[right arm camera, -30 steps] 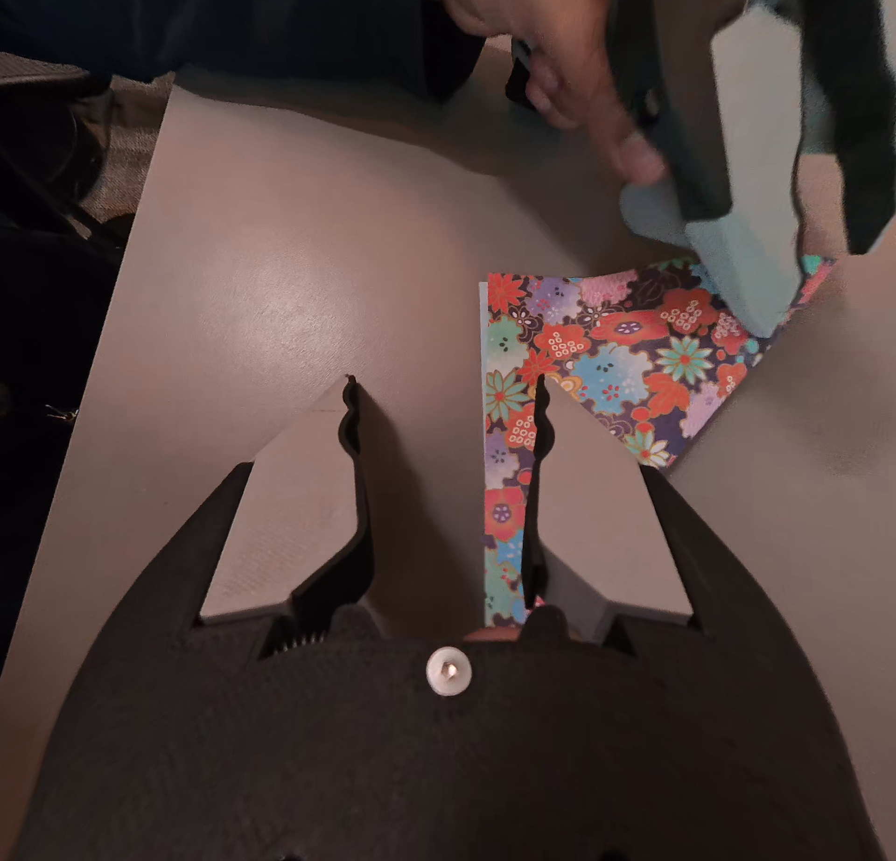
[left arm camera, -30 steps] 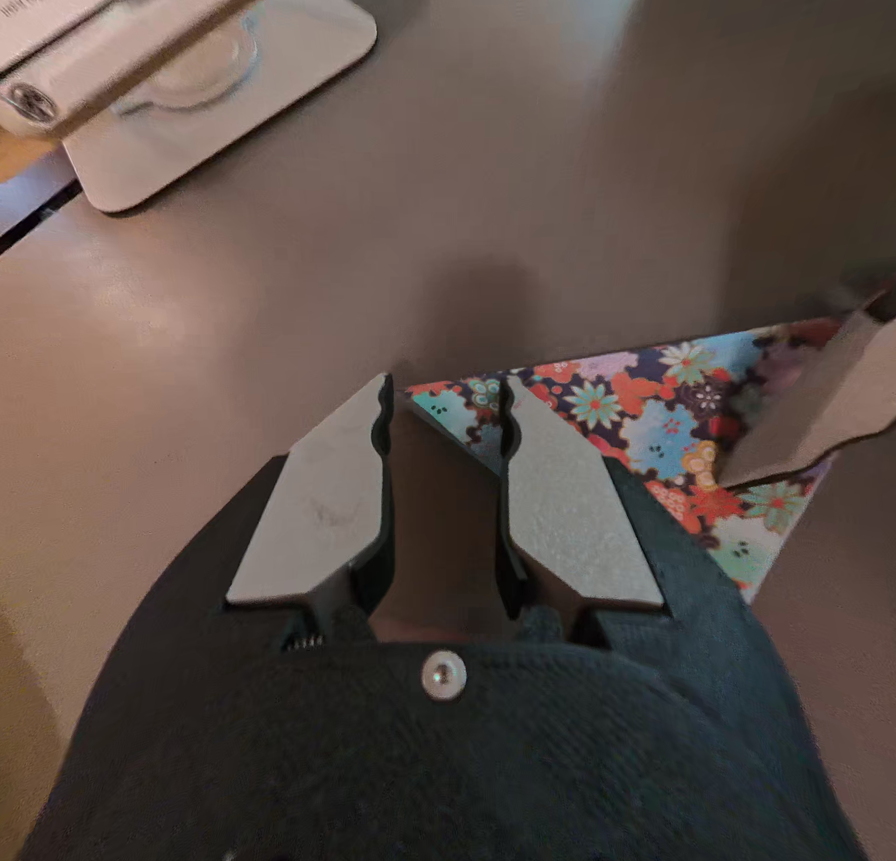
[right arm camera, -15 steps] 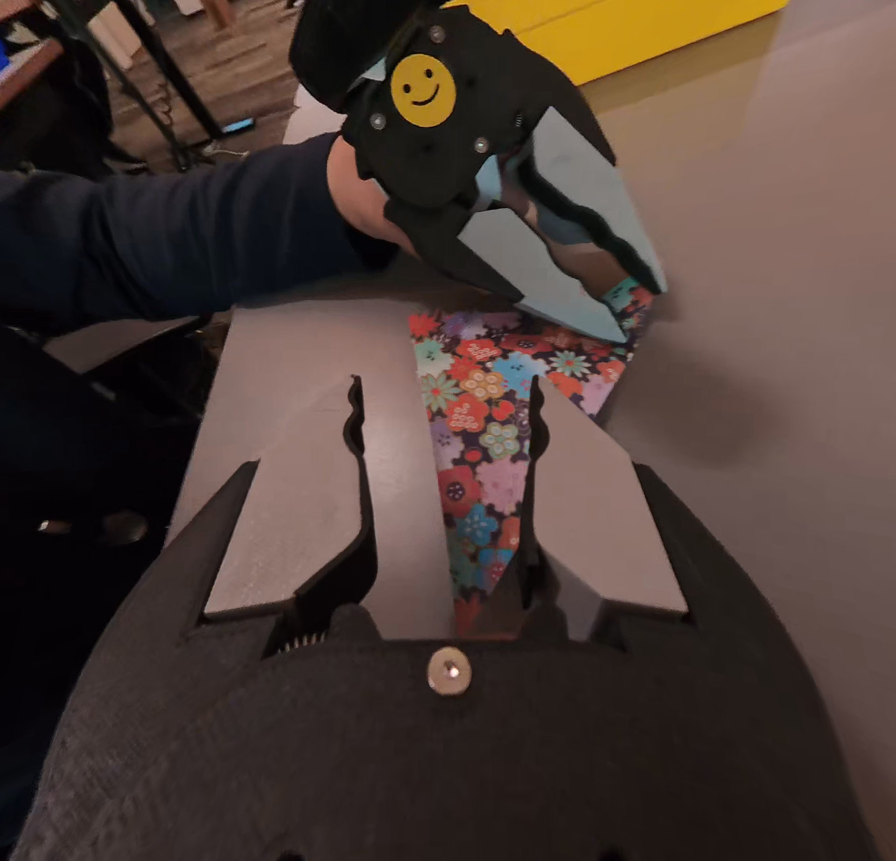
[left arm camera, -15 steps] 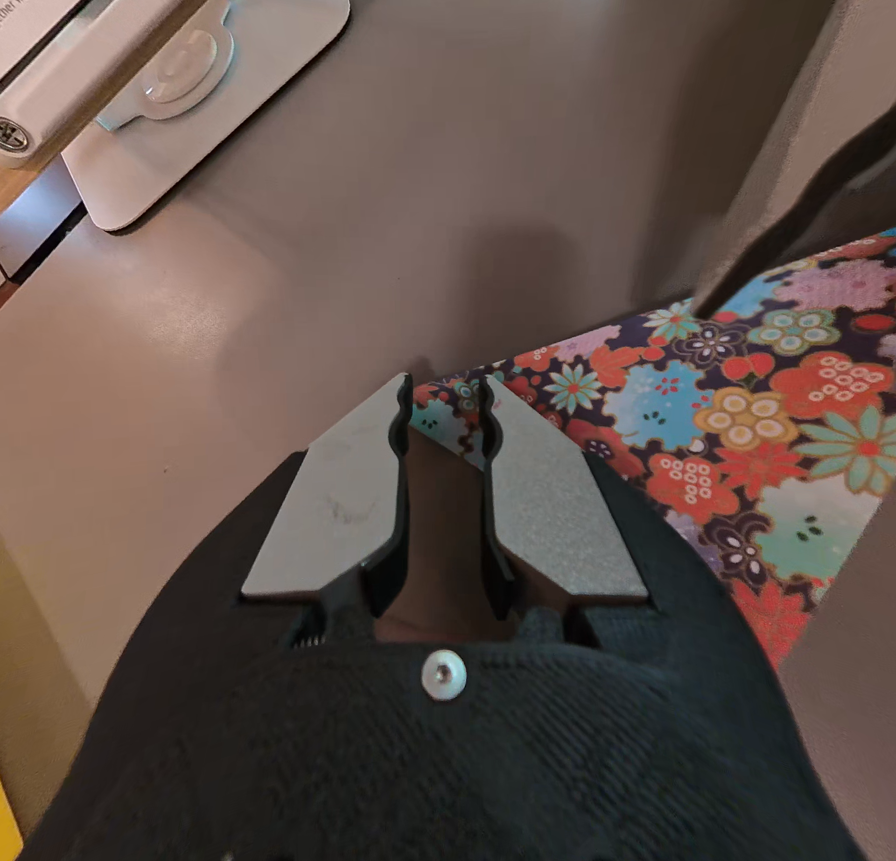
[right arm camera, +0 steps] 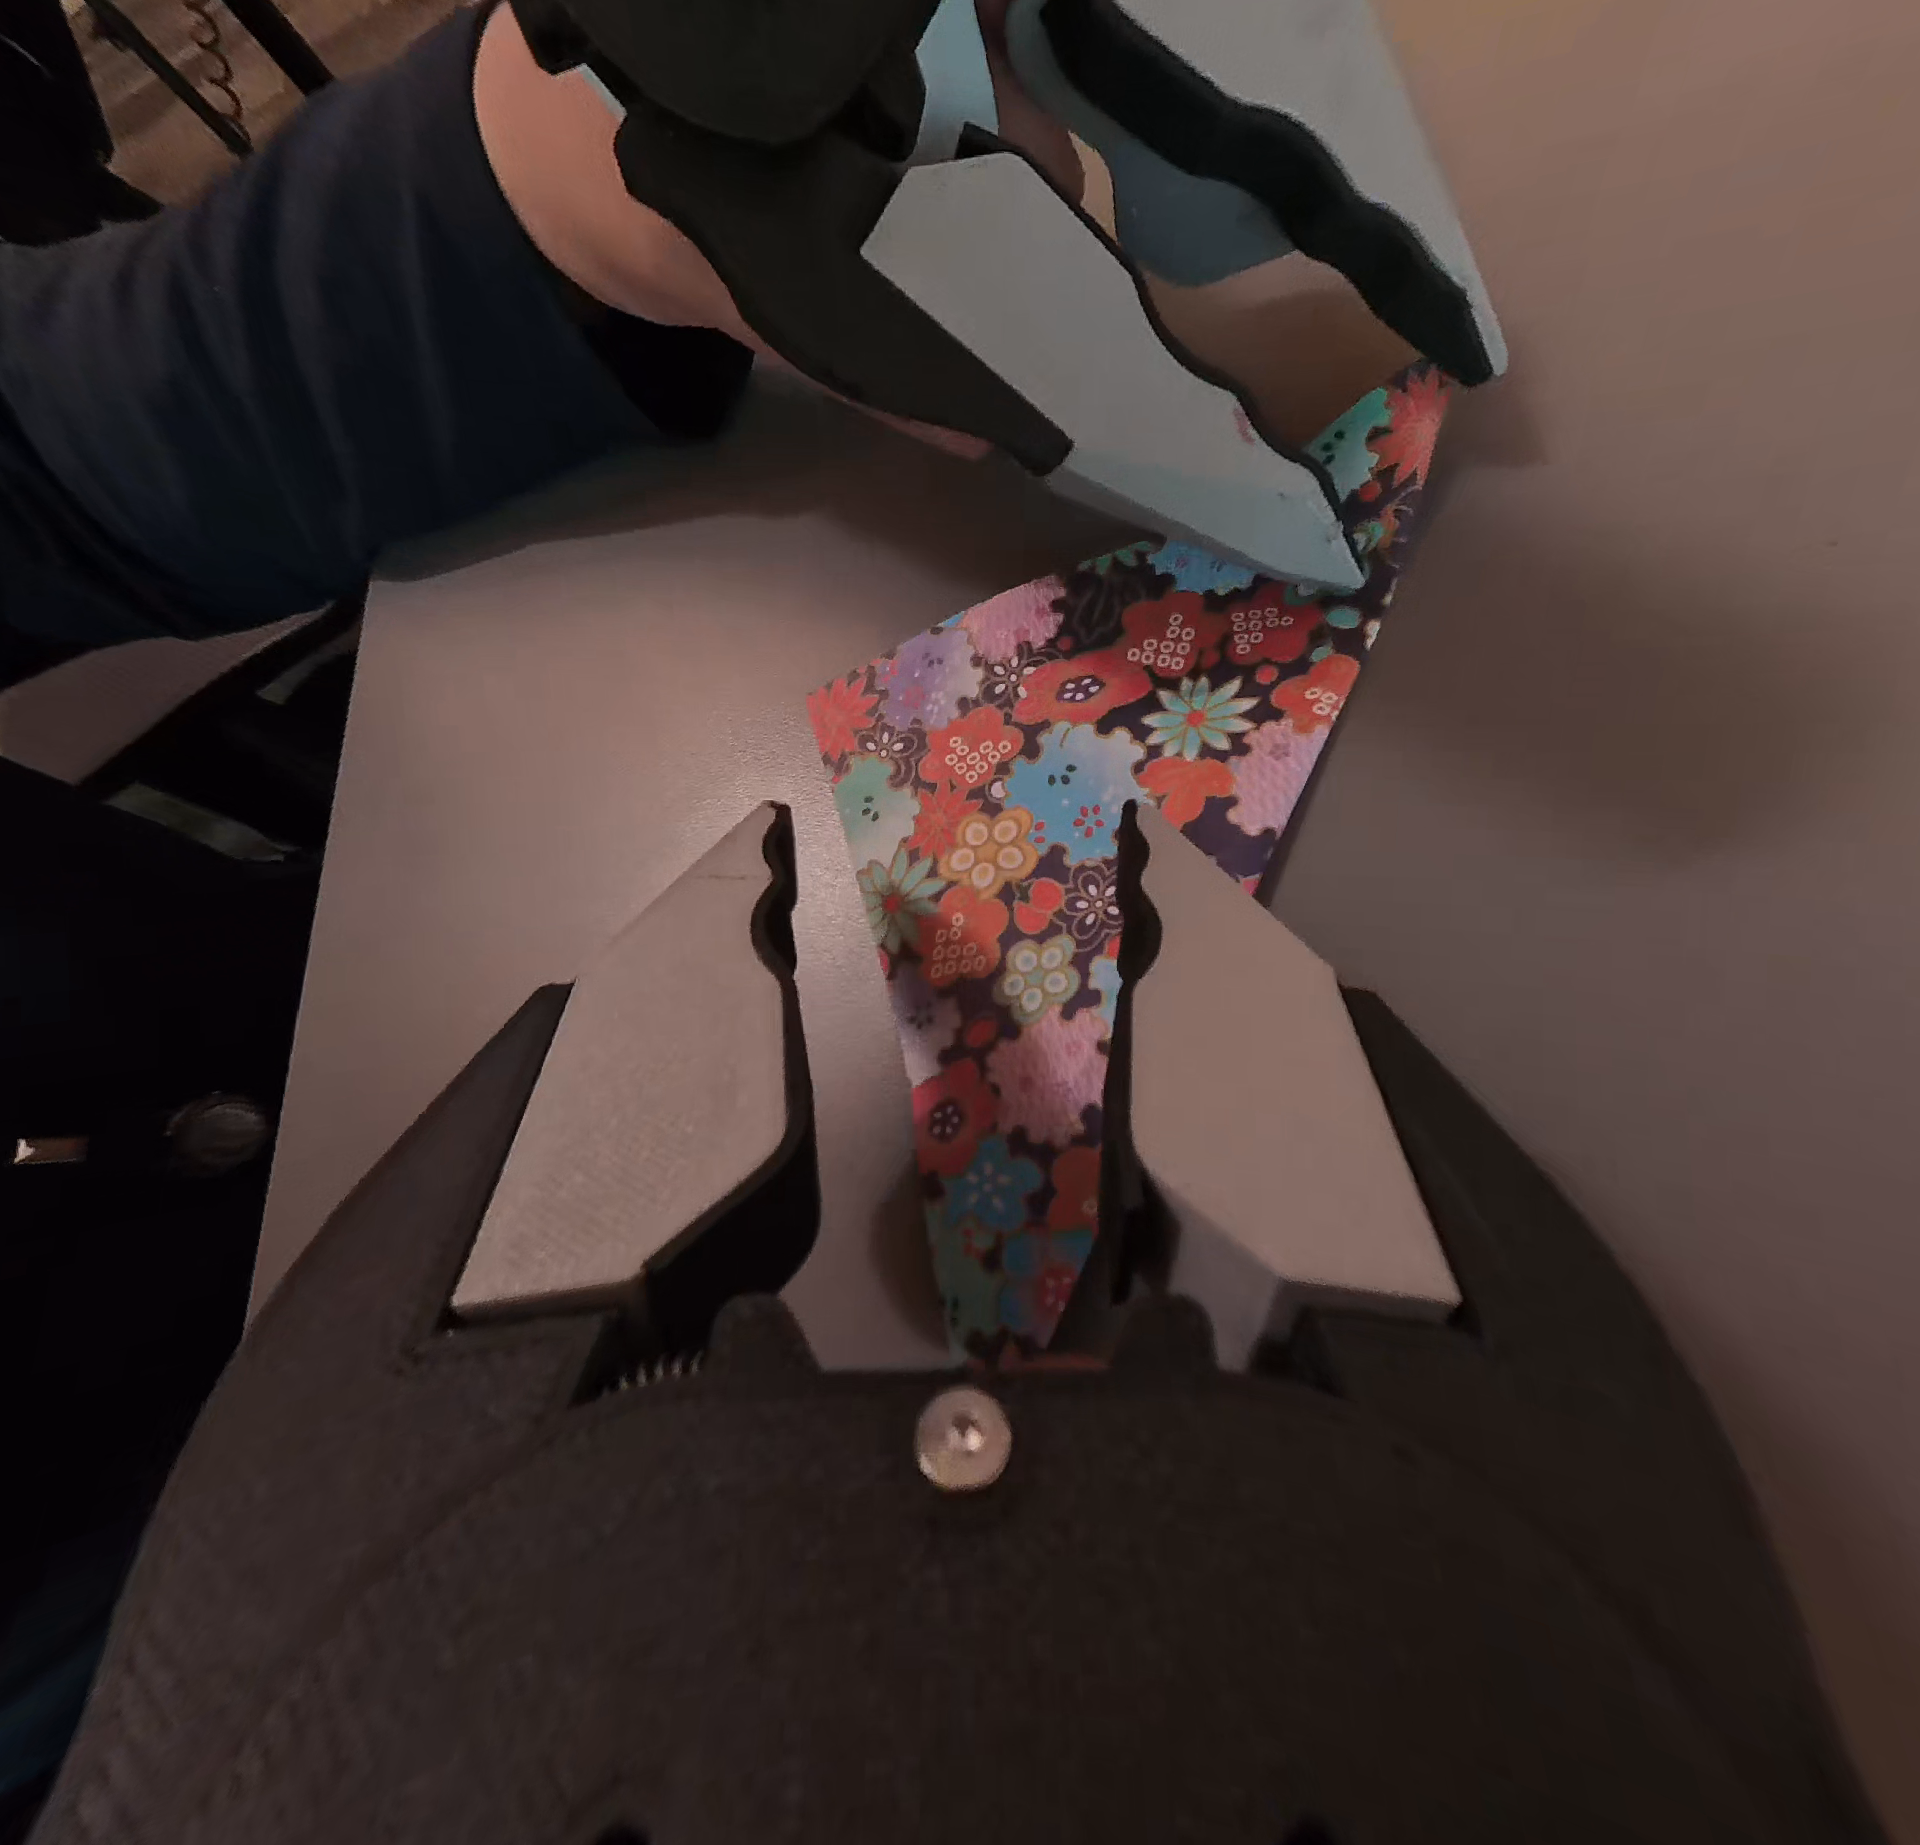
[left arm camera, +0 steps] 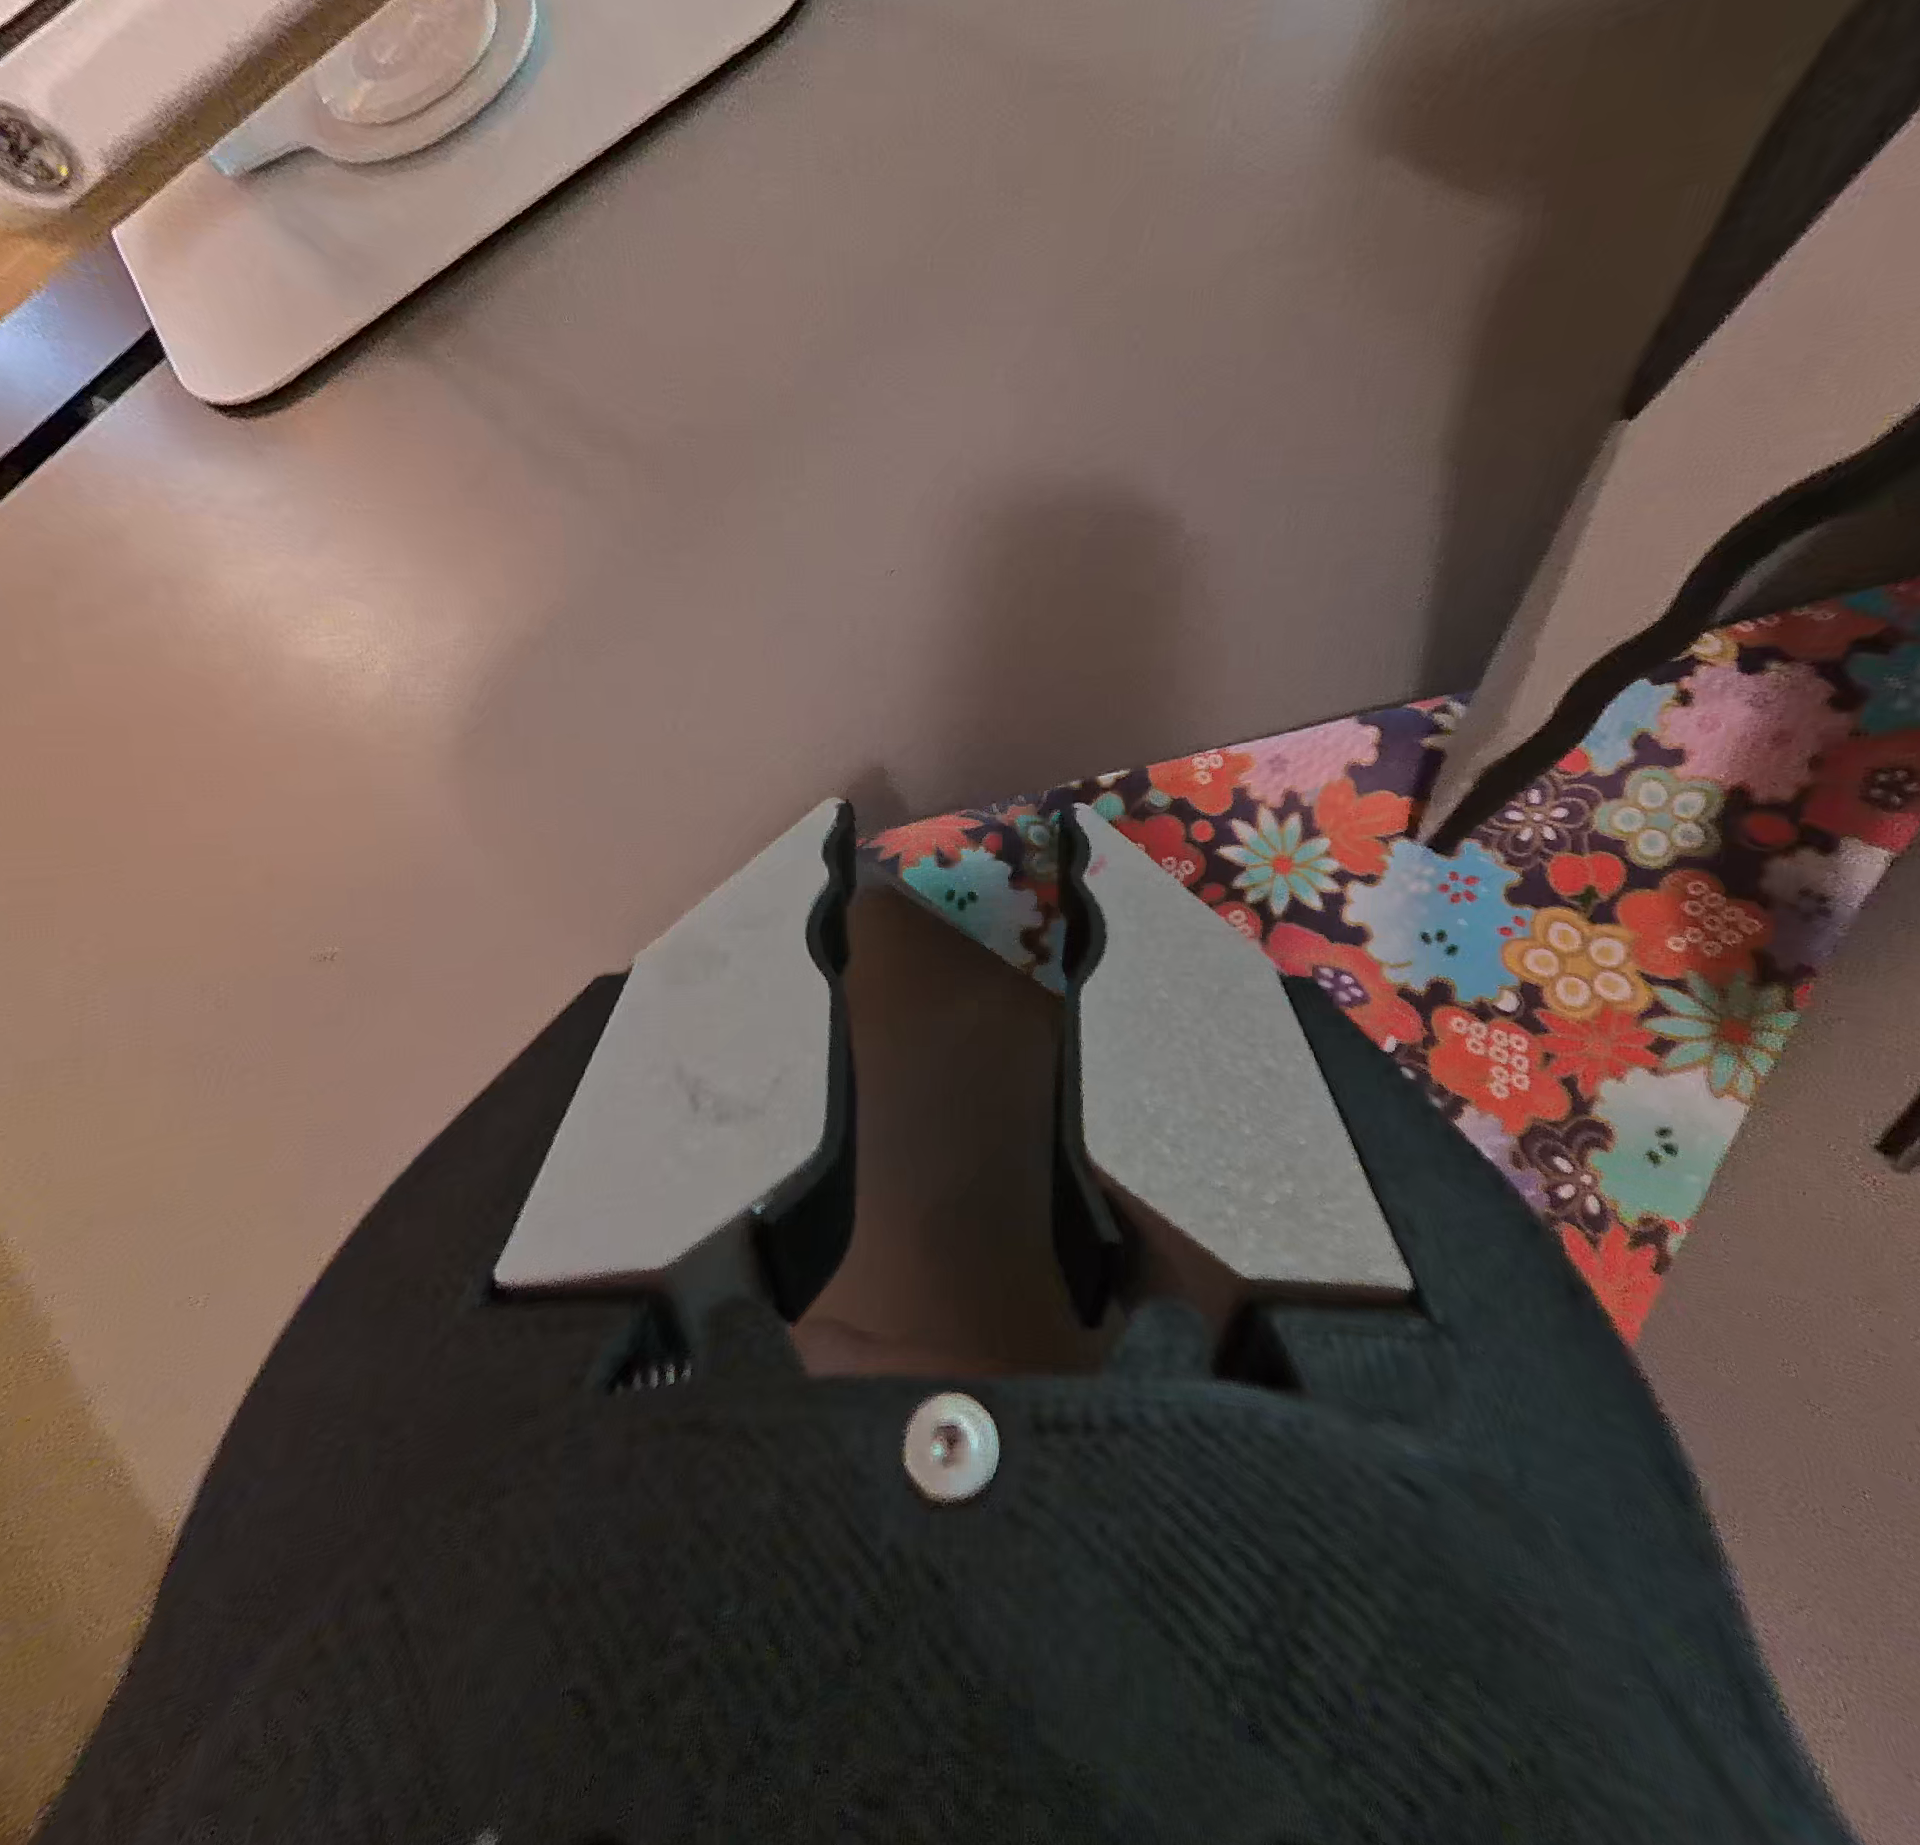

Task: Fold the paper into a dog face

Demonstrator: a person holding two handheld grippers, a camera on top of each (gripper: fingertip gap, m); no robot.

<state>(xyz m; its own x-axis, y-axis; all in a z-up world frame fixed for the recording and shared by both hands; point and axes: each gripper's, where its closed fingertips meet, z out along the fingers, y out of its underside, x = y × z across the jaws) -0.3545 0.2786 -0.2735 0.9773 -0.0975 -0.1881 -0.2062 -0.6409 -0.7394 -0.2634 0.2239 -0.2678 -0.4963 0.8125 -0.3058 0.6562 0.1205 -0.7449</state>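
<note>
Floral paper [right arm camera: 1049,819] flat on table [left arm camera: 935,341]; left gripper [left arm camera: 956,839] at 12 o'clock corner, right gripper [right arm camera: 951,839] at 6 o'clock, both parted, gripping nothing.

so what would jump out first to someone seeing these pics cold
The bright floral-patterned paper folded into a triangle on the plain grey table grabs the eye first. Next, the left gripper at the triangle's far corner, fingers apart, with the right gripper open over the near corner. A white flat stand base sits at the table's far edge in the left wrist view.
</note>
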